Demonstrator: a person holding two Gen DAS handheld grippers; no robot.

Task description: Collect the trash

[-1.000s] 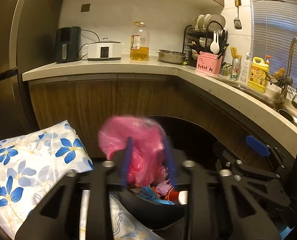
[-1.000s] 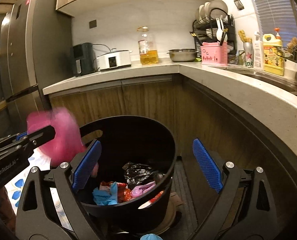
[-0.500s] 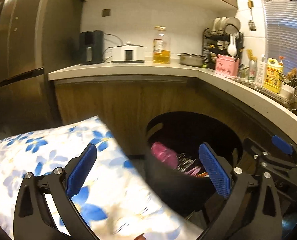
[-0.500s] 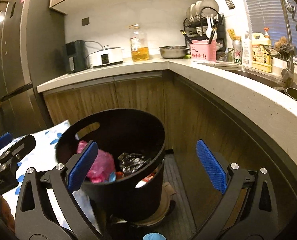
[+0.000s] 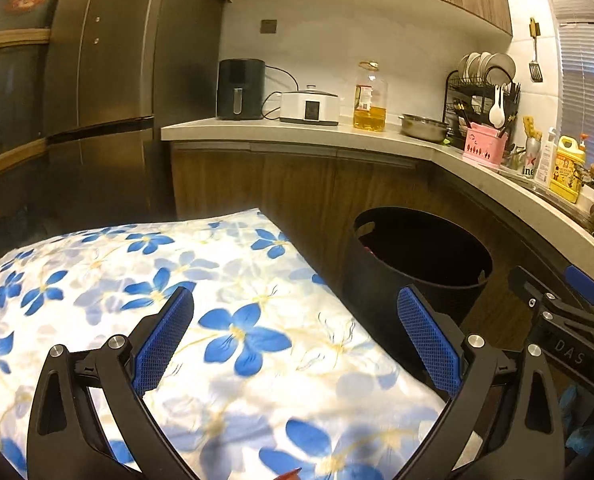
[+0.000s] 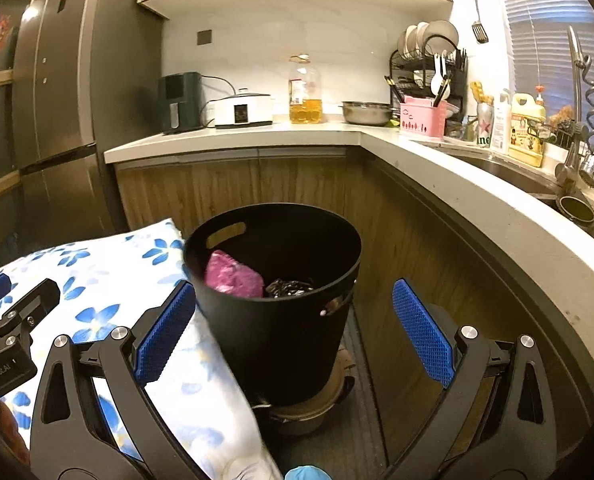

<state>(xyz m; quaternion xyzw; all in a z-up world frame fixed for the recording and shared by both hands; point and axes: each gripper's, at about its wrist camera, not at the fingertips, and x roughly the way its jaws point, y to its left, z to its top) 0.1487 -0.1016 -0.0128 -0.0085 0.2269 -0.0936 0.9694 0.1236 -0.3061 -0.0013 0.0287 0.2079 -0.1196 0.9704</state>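
Both grippers stand wide and empty here. The left gripper hangs over the flowered cushion, nothing between its blue pads. The right gripper is just as released, its jaws framing the black bin without touching it.

The trash sits in that bin: a crumpled pink bag against the left inner wall, a wad of black plastic just beside it on the right. The bin stands on the floor between the cushion and the wooden cabinets.

By the look of it this is light, soft stuff. Thin film like that crushes flat under the pads and can slip, so a pinch on a bunched fold or knot looks safer than one on a loose edge.

The views differ a good deal. Only the right wrist looks down into the bin and shows the bags; from the left wrist the bin's inside is nearly all dark, with a mere sliver of pink at the rim. The right view also catches something blue on the near floor, too cropped to identify.
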